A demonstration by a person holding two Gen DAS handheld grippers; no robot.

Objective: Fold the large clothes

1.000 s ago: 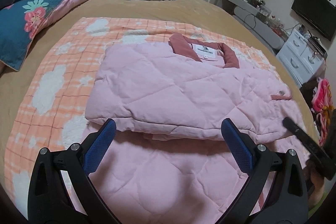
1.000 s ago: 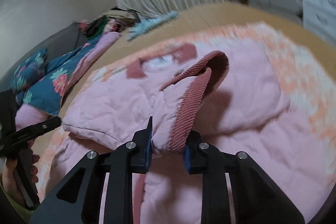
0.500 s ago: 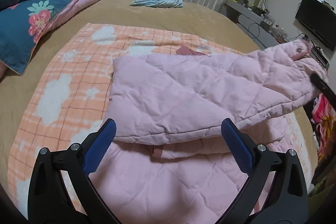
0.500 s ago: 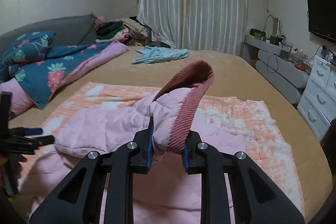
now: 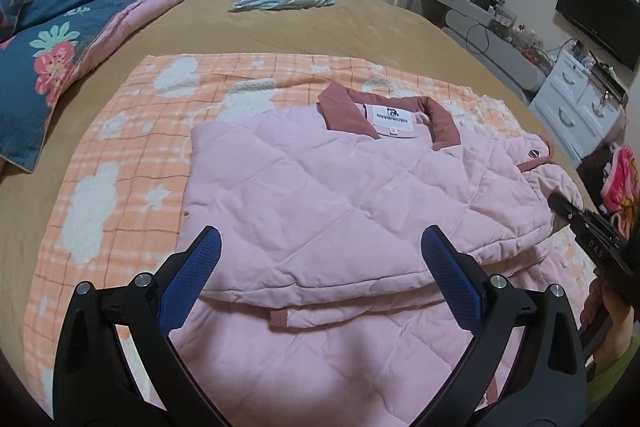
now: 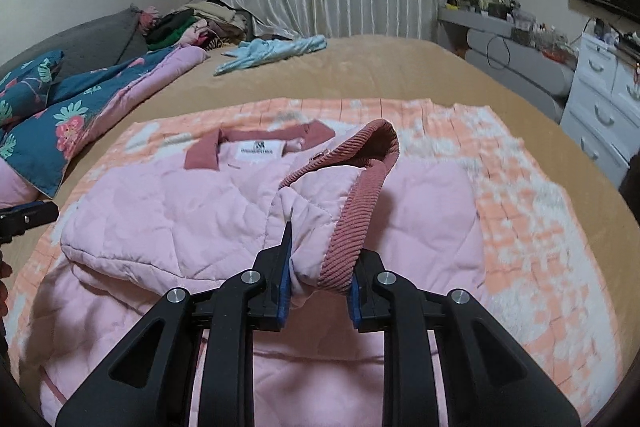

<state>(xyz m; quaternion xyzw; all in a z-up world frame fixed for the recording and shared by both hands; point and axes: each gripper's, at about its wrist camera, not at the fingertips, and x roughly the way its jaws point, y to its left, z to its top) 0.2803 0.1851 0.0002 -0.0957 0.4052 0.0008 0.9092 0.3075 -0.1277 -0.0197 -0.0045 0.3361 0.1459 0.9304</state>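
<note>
a pink quilted jacket [image 5: 340, 211] lies partly folded on an orange checked blanket [image 5: 132, 155] spread over the bed [image 5: 360, 23] — the right claw [image 6: 316, 291] clenched on its ribbed sleeve cuff [image 6: 352, 227], lifted above the jacket's body. the left claw [image 5: 320, 267] hovers released, empty, over the near fold. the sleeve fold looks to be in hand; next, the cuff wants laying flat across the body before letting go.

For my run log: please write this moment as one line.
step: folding sleeve | right gripper: shut on cuff | left gripper: open, empty | jacket: on blanket
</note>
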